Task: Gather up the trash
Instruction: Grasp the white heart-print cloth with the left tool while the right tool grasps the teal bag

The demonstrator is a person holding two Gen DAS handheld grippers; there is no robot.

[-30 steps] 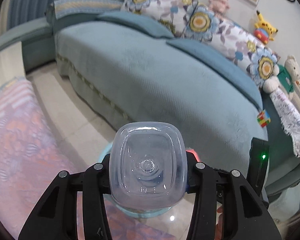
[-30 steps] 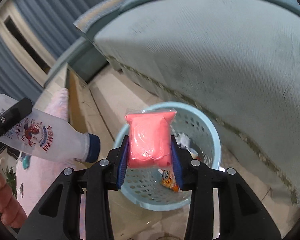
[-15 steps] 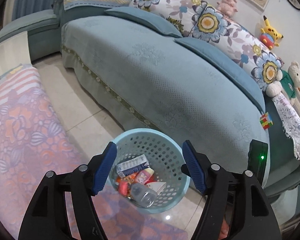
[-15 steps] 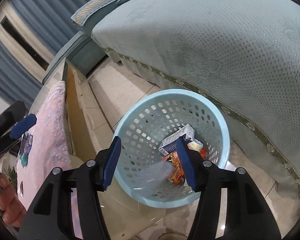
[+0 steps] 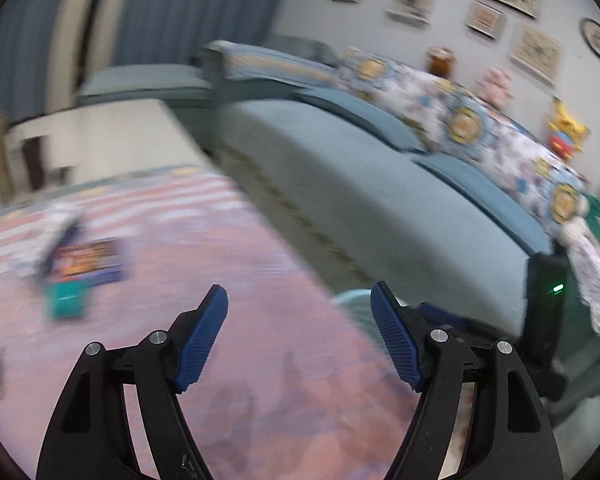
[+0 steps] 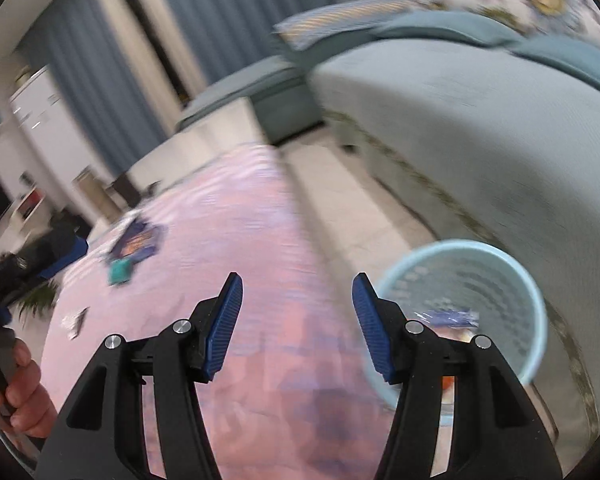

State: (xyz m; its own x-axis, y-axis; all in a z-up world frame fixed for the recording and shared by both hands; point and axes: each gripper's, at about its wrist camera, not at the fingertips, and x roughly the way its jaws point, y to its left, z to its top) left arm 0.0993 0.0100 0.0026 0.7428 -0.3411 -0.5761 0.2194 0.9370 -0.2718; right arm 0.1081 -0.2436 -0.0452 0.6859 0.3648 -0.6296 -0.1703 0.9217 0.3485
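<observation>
Both blurry views: left gripper [image 5: 298,338] and right gripper [image 6: 296,326] gape wide, holding nothing, above pink tablecloth [image 6: 236,240], trash basket [image 6: 500,256] beside.

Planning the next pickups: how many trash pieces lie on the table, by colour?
Dark blue packet: 1
Teal box: 1
White scrap: 1
Total: 3, though blur may hide more.

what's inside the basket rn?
In the right wrist view, the basket holds a blurred blue-and-white wrapper and something orange lower down. The right gripper finger hides the rest.
</observation>
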